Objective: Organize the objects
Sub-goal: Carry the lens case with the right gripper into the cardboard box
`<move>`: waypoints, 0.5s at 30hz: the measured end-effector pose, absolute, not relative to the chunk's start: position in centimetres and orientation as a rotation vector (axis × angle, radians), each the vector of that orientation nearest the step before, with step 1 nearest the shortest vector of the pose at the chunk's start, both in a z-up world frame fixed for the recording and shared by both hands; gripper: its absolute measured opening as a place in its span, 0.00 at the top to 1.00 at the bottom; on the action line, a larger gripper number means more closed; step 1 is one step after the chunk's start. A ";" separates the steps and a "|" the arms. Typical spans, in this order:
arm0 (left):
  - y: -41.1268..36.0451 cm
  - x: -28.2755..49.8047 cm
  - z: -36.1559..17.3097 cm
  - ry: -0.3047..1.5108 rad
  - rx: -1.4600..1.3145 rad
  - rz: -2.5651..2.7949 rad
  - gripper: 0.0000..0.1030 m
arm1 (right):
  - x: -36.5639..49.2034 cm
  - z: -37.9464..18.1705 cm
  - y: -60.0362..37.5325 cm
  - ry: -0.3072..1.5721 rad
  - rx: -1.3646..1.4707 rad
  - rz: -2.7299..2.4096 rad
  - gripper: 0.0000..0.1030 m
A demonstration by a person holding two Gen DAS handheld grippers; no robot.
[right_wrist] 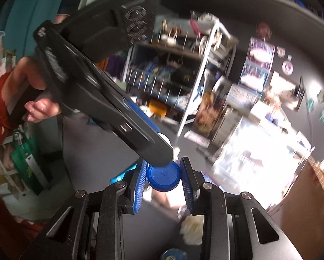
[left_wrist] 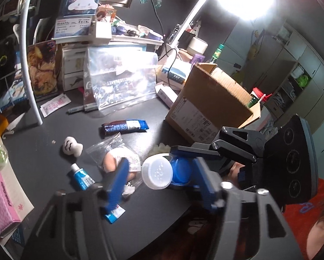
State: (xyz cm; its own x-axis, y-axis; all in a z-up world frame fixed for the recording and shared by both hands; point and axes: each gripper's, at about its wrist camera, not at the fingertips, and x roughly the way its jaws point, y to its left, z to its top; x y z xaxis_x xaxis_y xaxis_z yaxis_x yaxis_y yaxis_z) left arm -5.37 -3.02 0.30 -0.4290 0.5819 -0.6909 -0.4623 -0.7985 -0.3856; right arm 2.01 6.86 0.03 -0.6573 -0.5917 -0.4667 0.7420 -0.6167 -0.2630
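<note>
Pads of my right gripper (right_wrist: 163, 181) pinch the blue case (right_wrist: 163, 178) by its sides. My left gripper (left_wrist: 159, 177) is closed on the white cap (left_wrist: 156, 174) screwed to that case, so both tools meet over the table (left_wrist: 92, 127), left of the box (left_wrist: 207, 106). I judge I am unscrewing it; next the left must twist while the right holds firm. Both hands tilt down, left more steeply.

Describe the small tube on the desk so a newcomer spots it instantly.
Start at the cardboard box on the dark desk, then look toward the near left edge. The blue-and-white tube lies beside a bagged item; it alone has a white screw cap.
</note>
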 end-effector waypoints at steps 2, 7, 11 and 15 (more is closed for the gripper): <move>-2.8 -5.6 1.2 -0.162 -1.158 2.216 0.57 | 2.2 0.9 6.9 0.573 0.389 -2.275 0.74; -2.2 -5.9 3.5 -0.091 -1.140 2.241 0.67 | 2.1 2.5 7.1 0.575 0.327 -2.310 0.74; -1.6 -6.9 5.1 -0.073 -1.126 2.237 0.67 | 1.5 3.8 7.6 0.580 0.301 -2.340 0.74; 0.0 -8.5 6.9 -0.049 -1.102 2.220 0.67 | 0.6 5.5 8.7 0.568 0.306 -2.381 0.74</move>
State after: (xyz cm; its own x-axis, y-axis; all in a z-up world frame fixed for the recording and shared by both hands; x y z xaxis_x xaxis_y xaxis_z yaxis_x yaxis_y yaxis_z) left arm -8.46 -0.01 6.94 -0.4347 0.5670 -0.6997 -0.5355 -0.7874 -0.3054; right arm 0.65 8.72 5.53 -0.7532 -0.5523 -0.3573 0.6541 -0.6861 -0.3183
